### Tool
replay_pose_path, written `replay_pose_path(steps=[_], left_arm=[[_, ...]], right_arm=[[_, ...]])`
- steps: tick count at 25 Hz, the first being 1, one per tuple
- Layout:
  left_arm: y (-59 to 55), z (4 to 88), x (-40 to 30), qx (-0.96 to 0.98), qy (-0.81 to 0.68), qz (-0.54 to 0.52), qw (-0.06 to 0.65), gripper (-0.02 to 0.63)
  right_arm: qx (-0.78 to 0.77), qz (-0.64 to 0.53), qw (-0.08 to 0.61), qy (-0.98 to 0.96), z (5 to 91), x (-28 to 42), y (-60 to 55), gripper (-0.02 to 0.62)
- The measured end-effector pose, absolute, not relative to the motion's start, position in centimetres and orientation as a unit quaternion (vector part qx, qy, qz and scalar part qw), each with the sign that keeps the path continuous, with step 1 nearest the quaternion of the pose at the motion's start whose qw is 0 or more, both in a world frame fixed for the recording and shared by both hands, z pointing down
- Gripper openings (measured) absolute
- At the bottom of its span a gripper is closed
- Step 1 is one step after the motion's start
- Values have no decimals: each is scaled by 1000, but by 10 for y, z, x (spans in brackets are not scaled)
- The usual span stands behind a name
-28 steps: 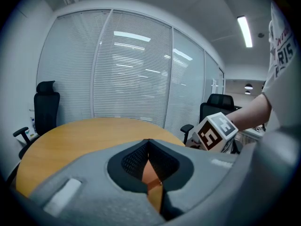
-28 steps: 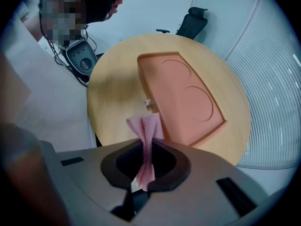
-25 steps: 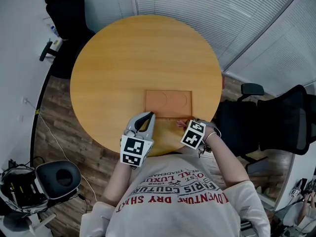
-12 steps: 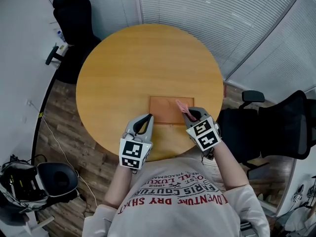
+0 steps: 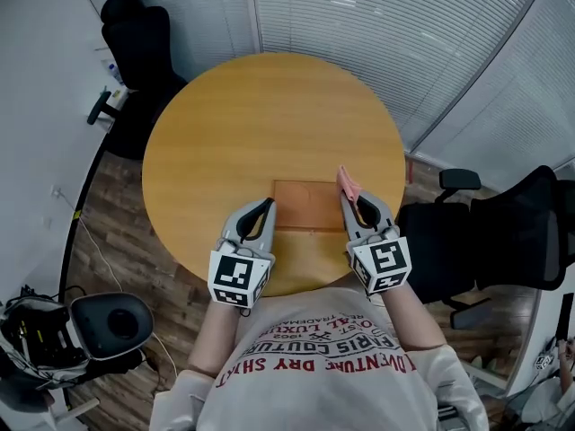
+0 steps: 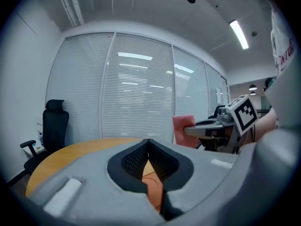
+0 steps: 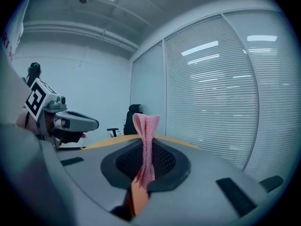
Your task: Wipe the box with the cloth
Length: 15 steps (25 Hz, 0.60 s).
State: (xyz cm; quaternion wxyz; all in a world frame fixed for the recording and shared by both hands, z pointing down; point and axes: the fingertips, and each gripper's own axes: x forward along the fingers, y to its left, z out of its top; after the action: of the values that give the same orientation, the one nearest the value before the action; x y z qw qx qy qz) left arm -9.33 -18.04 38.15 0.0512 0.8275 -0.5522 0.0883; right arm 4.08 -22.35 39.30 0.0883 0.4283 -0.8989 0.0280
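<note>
On round table [image 5: 269, 124], near its front edge, flat orange box [image 5: 307, 206] flanked by left gripper [image 5: 266, 205], clenched on nothing, and right gripper [image 5: 347, 196], clamped on pink cloth [image 5: 347, 180] standing upright by box's right edge.

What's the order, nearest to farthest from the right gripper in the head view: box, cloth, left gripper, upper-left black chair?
1. cloth, pinched in the right gripper's jaws.
2. box, just left of it.
3. left gripper, at the box's left edge.
4. black chair, far upper left.
</note>
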Motion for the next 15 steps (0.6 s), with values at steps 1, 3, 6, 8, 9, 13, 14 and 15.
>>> replay_pose_path(steps=[1, 3, 6, 8, 9, 13, 14, 15], left_arm=[[-181, 380, -94, 828, -552, 87, 50, 9], [-183, 378, -94, 829, -551, 86, 47, 9], [-185, 378, -92, 832, -547, 86, 45, 9], [-186, 376, -91, 834, -543, 82, 49, 9], [-187, 375, -90, 836, -542, 77, 52, 9], [-190, 374, -93, 834, -544, 69, 58, 9], [-191, 375, -93, 834, -545, 70, 58, 9], [-192, 375, -93, 833, -546, 70, 58, 9]], right_arm=[[433, 33, 76, -898, 390, 42, -222, 31], [439, 45, 61, -895, 388, 45, -222, 28], [449, 58, 53, -890, 390, 51, -225, 28], [456, 62, 53, -886, 392, 54, -227, 28], [458, 63, 53, -885, 392, 55, -229, 28], [463, 70, 53, -882, 394, 58, -231, 26], [463, 71, 53, -882, 395, 58, -232, 26], [463, 71, 54, -882, 395, 59, -233, 26]])
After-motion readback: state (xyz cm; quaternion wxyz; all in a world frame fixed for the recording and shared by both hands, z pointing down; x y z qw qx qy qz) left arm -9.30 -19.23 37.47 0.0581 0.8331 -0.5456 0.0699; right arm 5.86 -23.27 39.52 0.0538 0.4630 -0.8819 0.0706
